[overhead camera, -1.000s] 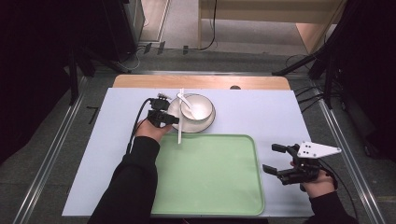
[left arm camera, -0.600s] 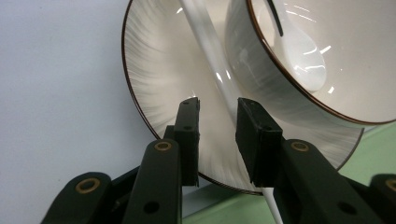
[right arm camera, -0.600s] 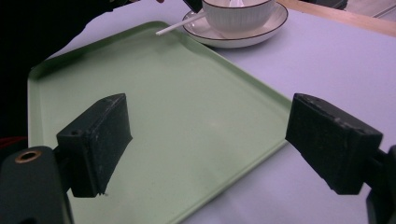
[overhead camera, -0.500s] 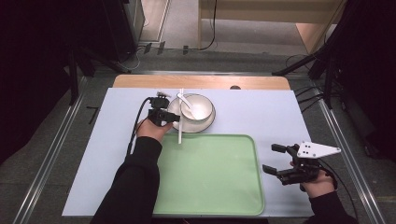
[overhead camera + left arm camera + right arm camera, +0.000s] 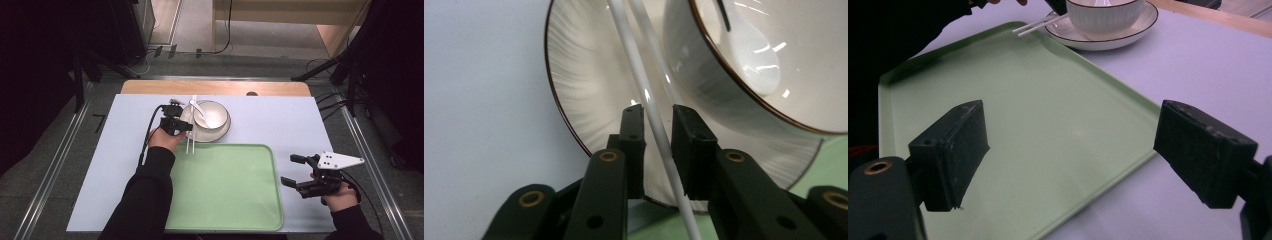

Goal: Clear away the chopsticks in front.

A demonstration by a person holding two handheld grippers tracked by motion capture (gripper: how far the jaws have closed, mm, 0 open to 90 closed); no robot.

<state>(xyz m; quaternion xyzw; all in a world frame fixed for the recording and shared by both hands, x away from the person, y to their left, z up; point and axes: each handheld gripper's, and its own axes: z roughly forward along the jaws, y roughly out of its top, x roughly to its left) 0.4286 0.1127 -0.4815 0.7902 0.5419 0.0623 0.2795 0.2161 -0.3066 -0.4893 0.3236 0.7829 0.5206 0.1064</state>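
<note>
A pair of white chopsticks lies across the left rim of a white saucer, with the near ends reaching the green tray. A white bowl with a white spoon in it stands on the saucer. My left gripper is at the saucer's left edge. In the left gripper view it is shut on the chopsticks, over the ribbed saucer and beside the bowl. My right gripper hovers open and empty off the tray's right edge; its jaws stand wide apart.
The green tray takes up the near middle of the pale blue table cover. A wooden strip runs along the table's far edge. Metal rails flank the table on both sides. The left forearm's black sleeve crosses the tray's left edge.
</note>
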